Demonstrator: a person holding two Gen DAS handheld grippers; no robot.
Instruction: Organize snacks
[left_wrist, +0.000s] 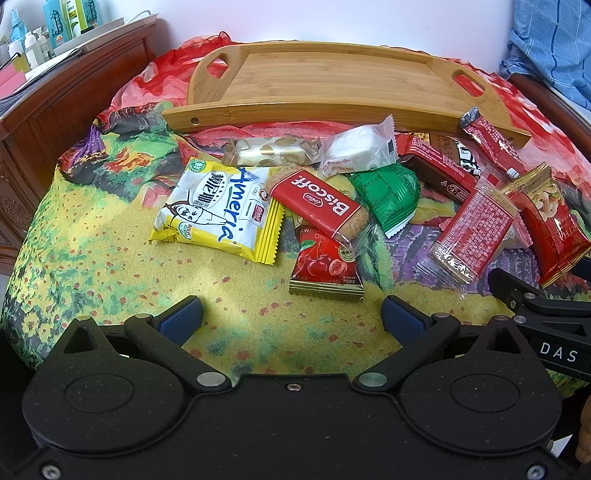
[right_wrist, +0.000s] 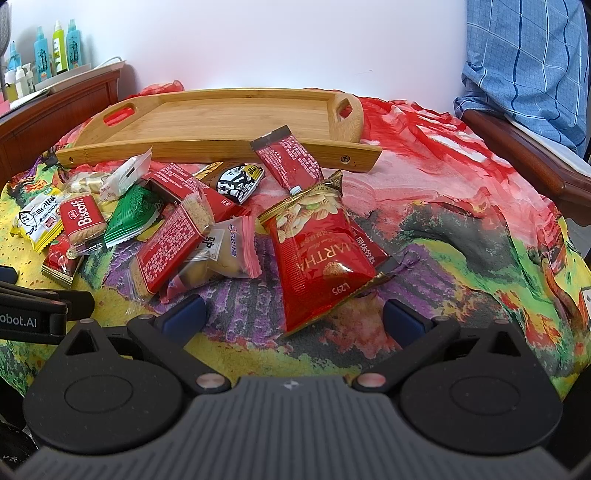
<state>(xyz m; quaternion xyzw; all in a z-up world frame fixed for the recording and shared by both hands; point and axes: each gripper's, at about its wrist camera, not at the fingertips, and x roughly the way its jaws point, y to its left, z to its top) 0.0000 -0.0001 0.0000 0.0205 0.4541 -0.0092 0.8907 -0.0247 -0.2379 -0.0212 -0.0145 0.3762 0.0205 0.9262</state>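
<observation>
right gripper (right_wrist: 291, 314) open, nut bag (right_wrist: 317, 254) just ahead.

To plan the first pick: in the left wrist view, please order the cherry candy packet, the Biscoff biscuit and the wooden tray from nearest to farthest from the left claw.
1. Cherry candy packet, just ahead, slightly right.
2. Biscoff biscuit, behind it, overlapping its top.
3. Wooden tray, at the back, holding nothing.

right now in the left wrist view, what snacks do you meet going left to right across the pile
yellow and white Ameria packet → red Biscoff biscuit → green wrapper → clear-wrapped biscuit with red label → red nut bag
</observation>
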